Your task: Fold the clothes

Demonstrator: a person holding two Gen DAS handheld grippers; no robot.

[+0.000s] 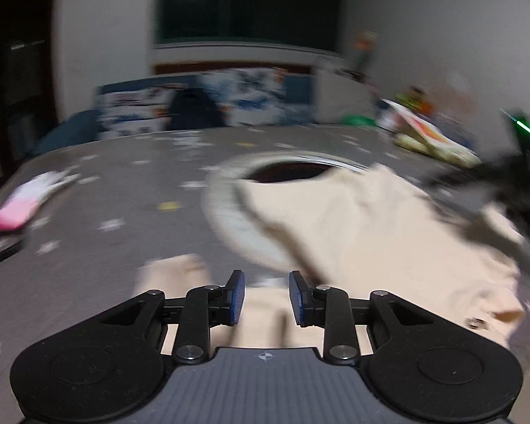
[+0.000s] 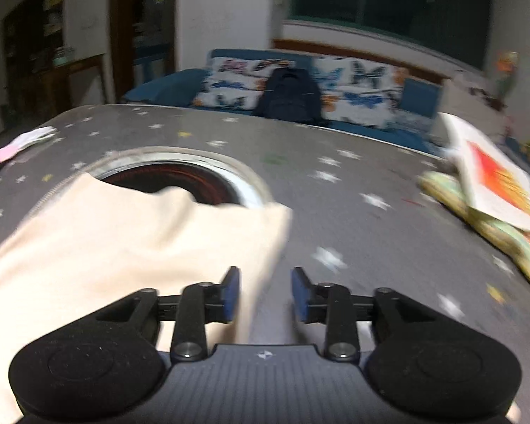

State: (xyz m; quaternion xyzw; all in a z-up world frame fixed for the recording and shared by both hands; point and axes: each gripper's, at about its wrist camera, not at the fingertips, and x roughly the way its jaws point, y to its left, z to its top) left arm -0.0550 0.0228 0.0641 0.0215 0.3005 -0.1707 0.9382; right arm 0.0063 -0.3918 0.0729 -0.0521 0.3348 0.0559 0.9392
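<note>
A cream-coloured garment (image 1: 364, 233) lies on a grey star-patterned table (image 1: 123, 190). In the left wrist view it spreads from the centre to the right. My left gripper (image 1: 266, 296) is open and empty, just above the garment's near edge. In the right wrist view the garment (image 2: 123, 240) fills the lower left. My right gripper (image 2: 265, 293) is open and empty over the garment's right edge. The right gripper also shows blurred at the far right of the left wrist view (image 1: 505, 190). Both views are motion-blurred.
A round hole with a dark inside (image 2: 180, 180) sits in the tabletop, partly covered by the garment. A pink and white item (image 1: 21, 205) lies at the table's left. Printed papers and a cloth (image 2: 494, 190) lie at the right. A blue sofa with a dark backpack (image 2: 289, 95) stands behind.
</note>
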